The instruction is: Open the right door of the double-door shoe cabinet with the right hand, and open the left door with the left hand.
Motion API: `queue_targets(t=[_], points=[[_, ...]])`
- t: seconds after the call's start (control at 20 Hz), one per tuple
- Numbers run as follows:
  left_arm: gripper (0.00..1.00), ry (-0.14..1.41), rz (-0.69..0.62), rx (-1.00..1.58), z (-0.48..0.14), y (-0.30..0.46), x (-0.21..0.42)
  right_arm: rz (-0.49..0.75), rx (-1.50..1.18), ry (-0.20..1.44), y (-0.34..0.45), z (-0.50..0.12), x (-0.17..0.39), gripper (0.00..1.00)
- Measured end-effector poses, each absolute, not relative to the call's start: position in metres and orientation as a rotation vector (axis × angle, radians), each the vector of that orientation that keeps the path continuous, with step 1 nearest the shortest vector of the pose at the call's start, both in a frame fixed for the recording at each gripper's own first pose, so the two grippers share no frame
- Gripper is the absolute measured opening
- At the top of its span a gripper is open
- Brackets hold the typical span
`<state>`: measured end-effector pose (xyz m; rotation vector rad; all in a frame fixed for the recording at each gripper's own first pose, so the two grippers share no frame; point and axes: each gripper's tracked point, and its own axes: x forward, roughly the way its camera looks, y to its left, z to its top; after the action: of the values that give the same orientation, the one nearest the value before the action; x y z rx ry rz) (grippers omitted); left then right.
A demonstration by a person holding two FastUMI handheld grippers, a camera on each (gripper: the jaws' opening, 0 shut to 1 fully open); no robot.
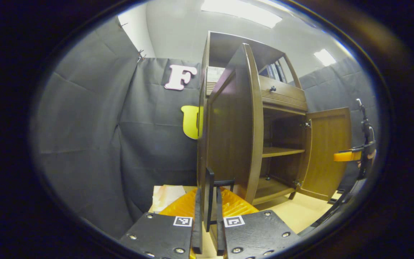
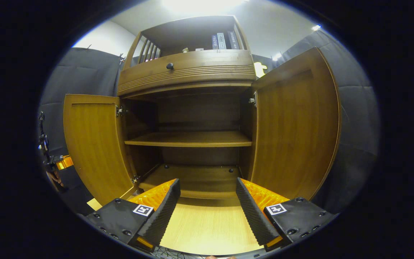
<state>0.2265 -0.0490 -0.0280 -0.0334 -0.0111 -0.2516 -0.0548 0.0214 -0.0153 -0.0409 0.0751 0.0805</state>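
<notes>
The left gripper (image 1: 207, 201) clamps the left door's (image 1: 235, 136) thin black handle (image 1: 210, 194); the right gripper (image 2: 207, 205) gapes, holding nothing; the rigid wooden right door (image 2: 293, 126) likely swings lightly.

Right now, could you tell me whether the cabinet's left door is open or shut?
Open: the left door is swung out on its hinges, baring the shelf; the left gripper is shut on its handle.

Left tongs (image 1: 207, 216) nearly closed; right tongs (image 2: 207, 208) spread.
</notes>
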Motion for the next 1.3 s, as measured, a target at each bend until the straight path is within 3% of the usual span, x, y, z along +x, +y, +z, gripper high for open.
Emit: queue_targets(t=[0.25,0.35,0.4,0.5,0.55,0.7,0.75,0.8,1.15,1.25,1.3], points=[[0.19,0.032,-0.238,0.044,-0.041,-0.032,0.222,0.067,-0.041,0.070,0.016,-0.008,-0.046,0.93],[0.19,0.029,-0.223,0.031,-0.040,-0.033,0.220,0.055,-0.044,0.064,0.011,-0.003,-0.043,0.98],[0.19,0.022,-0.206,0.022,-0.037,-0.030,0.218,0.048,-0.042,0.057,0.009,0.000,-0.042,0.93],[0.18,0.010,-0.175,0.002,-0.031,-0.027,0.213,0.035,-0.037,0.040,0.003,0.007,-0.040,0.98],[0.18,0.002,-0.158,-0.006,-0.027,-0.025,0.212,0.028,-0.037,0.031,-0.001,0.010,-0.041,0.93],[0.17,-0.036,-0.115,-0.025,-0.008,-0.026,0.199,0.011,-0.036,0.020,-0.010,0.017,-0.042,0.93],[0.19,-0.051,-0.093,-0.023,-0.003,-0.026,0.193,0.005,-0.035,0.020,-0.014,0.019,-0.044,0.98],[0.27,-0.063,-0.080,-0.024,0.002,-0.026,0.189,0.000,-0.035,0.017,-0.016,0.021,-0.047,0.93],[0.89,-0.107,-0.041,-0.058,0.023,-0.049,0.174,-0.006,-0.071,0.000,-0.028,0.037,-0.060,0.93],[0.89,-0.106,-0.051,-0.048,0.026,-0.060,0.173,-0.033,-0.062,0.007,-0.037,0.034,-0.064,0.93],[0.89,-0.105,-0.050,-0.037,0.028,-0.064,0.174,-0.040,-0.051,-0.003,-0.040,0.034,-0.067,0.98]])
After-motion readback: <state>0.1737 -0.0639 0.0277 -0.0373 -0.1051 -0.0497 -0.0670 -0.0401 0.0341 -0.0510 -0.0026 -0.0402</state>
